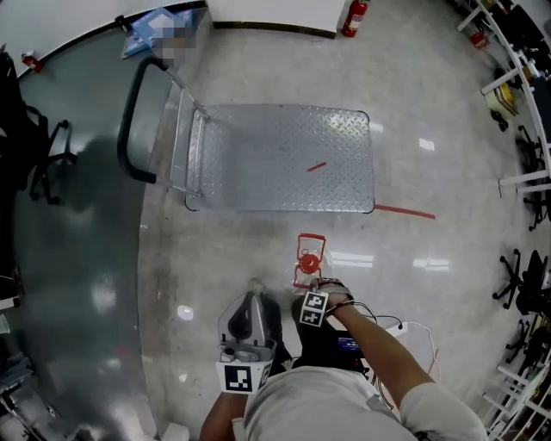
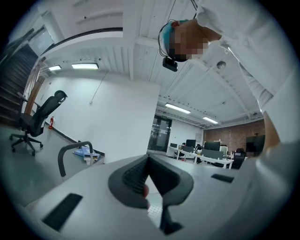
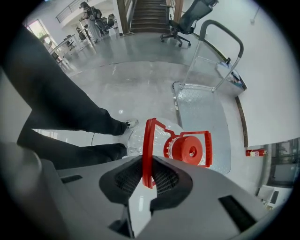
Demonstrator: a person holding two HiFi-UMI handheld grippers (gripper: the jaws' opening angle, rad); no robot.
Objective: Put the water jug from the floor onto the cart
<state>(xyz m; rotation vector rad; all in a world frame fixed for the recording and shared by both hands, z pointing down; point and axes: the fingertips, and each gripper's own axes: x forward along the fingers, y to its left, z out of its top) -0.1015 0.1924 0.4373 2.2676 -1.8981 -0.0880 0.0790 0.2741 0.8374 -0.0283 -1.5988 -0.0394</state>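
The water jug (image 1: 307, 261) is clear plastic with a red cap (image 3: 190, 150) and a red carry handle (image 3: 148, 150). It hangs just above the floor, in front of the cart's near edge. My right gripper (image 3: 148, 165) points straight down and is shut on that handle, whose bar stands between the pads. The steel platform cart (image 1: 284, 159) lies ahead with a bare deck and its black push handle (image 1: 133, 112) at the left. My left gripper (image 1: 255, 286) is beside the jug on the left, pointing level. Its jaws (image 2: 148, 159) meet at the tips with nothing in them.
A strip of red tape (image 1: 405, 211) lies on the floor right of the cart. White cables (image 1: 405, 327) trail near my right arm. Office chairs (image 1: 516, 284) stand at the right, a dark chair (image 1: 39, 146) at the left. A fire extinguisher (image 1: 355, 17) stands by the far wall. The person's legs (image 3: 70, 117) are close behind the jug.
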